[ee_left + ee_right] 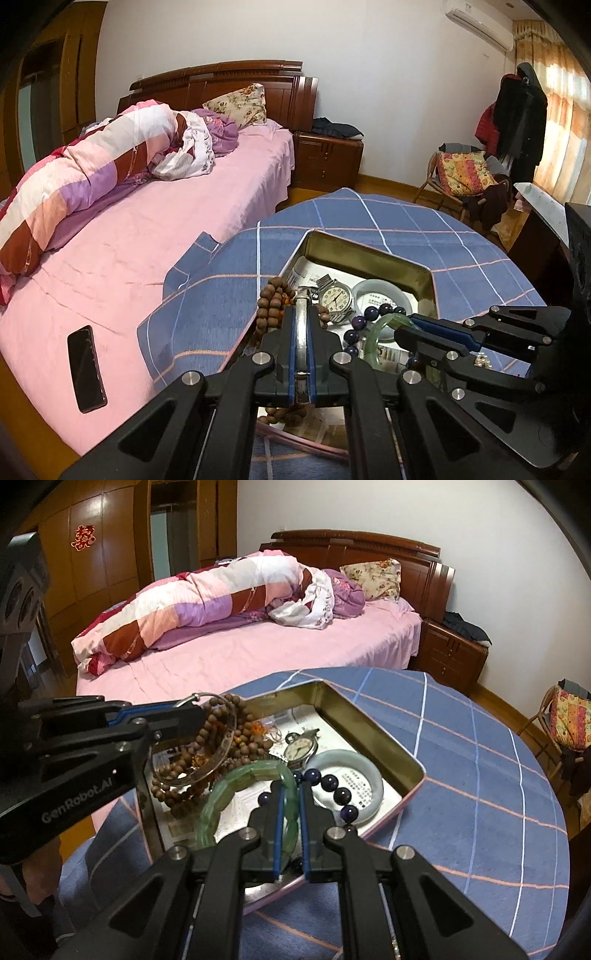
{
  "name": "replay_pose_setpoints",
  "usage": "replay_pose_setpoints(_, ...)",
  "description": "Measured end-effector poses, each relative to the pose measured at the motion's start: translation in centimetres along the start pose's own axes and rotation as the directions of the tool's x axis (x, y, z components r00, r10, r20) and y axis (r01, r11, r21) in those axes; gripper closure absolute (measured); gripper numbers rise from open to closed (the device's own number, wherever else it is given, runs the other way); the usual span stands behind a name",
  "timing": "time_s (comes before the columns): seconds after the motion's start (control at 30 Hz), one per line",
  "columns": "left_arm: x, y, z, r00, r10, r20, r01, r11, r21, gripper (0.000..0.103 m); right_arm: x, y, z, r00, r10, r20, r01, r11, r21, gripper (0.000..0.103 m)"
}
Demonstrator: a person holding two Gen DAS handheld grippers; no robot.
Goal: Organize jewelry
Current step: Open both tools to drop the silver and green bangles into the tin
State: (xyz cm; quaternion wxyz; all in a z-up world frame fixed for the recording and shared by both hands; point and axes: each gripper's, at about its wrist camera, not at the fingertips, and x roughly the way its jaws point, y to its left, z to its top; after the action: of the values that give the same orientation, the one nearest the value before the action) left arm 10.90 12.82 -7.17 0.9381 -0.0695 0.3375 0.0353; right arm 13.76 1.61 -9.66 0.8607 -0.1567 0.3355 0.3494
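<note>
My left tongs (303,321) are clamped narrow on a silver bangle (207,734), holding it edge-on between the blue pads so it hangs clear above the tangle of brown wooden beads (236,734). I judge that grip keeps the thin hoop from snagging the strands below. The beads lie heaped in the left end of the open metal tin (373,723), which sits on the blue checked surface (480,775) beside the bed (147,240).

Further right in the tin, on the printed paper lining, a watch (335,298) lies face up, touching a pale jade bangle (369,771). A string of dark purple beads (334,790) crosses that bangle.

My right tongs (291,805) are closed on a green segmented bracelet (229,786), pinching one part of its loop while the rest curves away leftward over the tin, apparently lifted. Both pieces seem to be in mid-sorting.
</note>
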Motion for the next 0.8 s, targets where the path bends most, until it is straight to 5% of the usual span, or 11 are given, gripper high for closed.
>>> replay_pose_setpoints(0.8, 0.7, 0.1, -1.0, 0.999, 0.016, -0.035, -0.016, 1.0, 0.007, 0.099, 1.7, -0.2, -0.5, 0.999, -0.014, -0.041, 0.014, 1.0, 0.008, 0.087)
